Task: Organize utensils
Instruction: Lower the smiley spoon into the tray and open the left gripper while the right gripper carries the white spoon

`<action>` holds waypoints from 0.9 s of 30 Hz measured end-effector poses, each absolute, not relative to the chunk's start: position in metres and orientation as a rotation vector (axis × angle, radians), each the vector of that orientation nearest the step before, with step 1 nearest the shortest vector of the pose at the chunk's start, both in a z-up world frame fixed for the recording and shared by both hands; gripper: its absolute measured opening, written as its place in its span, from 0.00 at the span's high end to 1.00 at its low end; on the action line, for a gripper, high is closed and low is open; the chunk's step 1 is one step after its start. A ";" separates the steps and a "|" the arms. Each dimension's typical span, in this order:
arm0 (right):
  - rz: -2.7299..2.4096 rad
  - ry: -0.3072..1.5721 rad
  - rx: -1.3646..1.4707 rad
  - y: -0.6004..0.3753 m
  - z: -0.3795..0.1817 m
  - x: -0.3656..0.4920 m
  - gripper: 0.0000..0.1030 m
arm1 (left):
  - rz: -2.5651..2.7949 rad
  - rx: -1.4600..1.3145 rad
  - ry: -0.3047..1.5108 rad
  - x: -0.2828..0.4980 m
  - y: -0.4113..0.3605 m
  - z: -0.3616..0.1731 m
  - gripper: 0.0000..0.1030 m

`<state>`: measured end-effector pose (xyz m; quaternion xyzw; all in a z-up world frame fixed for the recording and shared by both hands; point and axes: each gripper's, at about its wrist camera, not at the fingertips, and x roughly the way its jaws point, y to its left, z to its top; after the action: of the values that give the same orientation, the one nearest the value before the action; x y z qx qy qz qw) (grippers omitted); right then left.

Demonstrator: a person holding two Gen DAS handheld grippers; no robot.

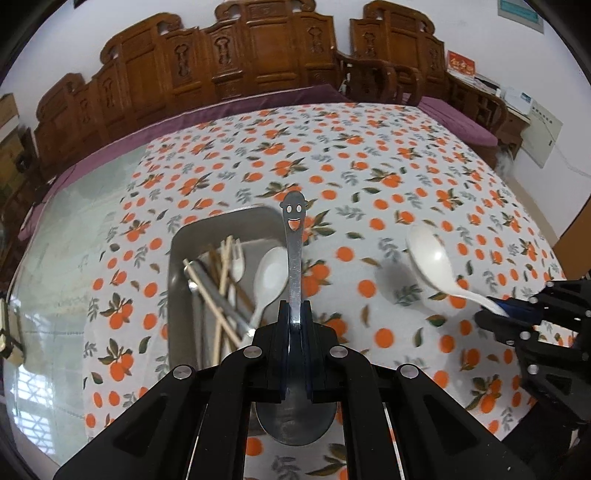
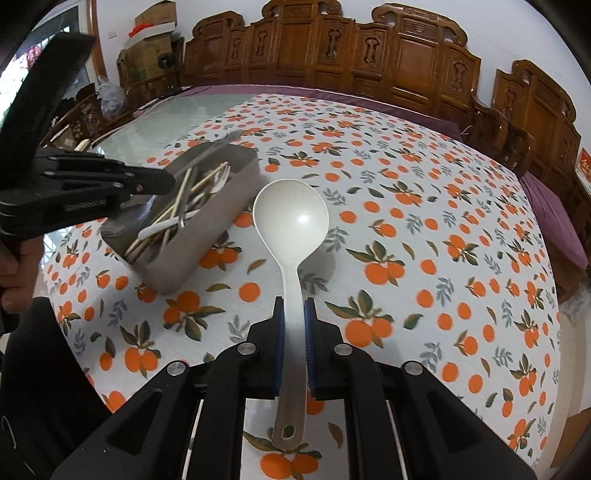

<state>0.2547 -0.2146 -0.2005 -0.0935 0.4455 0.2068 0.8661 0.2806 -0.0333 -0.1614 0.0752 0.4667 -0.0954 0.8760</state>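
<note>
Shiny metal spoon [image 1: 294, 254], speckled matt plastic ladle [image 2: 291, 225], printed tablecloth [image 2: 406, 258].

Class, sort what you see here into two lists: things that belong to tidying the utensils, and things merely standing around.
Part of the job:
metal spoon in left claw
white ladle in right claw
metal tray
chopsticks
small fork

Just standing about:
carved wooden chairs
cardboard boxes

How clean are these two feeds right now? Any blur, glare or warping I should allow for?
Left wrist view: the metal spoon in the left tongs is sharp; the tray and white ladle are smeared; window glare on the glass. Right wrist view: the ladle is crisp with one highlight, casting a soft shadow on the tablecloth. Both bend at the edges.
</note>
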 end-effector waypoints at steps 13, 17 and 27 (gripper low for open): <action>0.463 0.940 -0.191 -0.200 -0.202 0.257 0.89 | -0.142 0.130 1.071 0.307 -0.001 -0.208 0.95; 0.466 0.945 -0.184 -0.199 -0.203 0.260 0.89 | -0.137 0.131 1.087 0.311 0.002 -0.216 0.95; 0.470 0.945 -0.182 -0.195 -0.203 0.261 0.89 | -0.152 0.082 1.081 0.309 0.011 -0.208 0.85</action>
<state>0.2607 -0.1948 -0.2028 -0.0869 0.4504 0.2239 0.8599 0.3087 0.0110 -0.2078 0.0390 0.5141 -0.0722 0.8538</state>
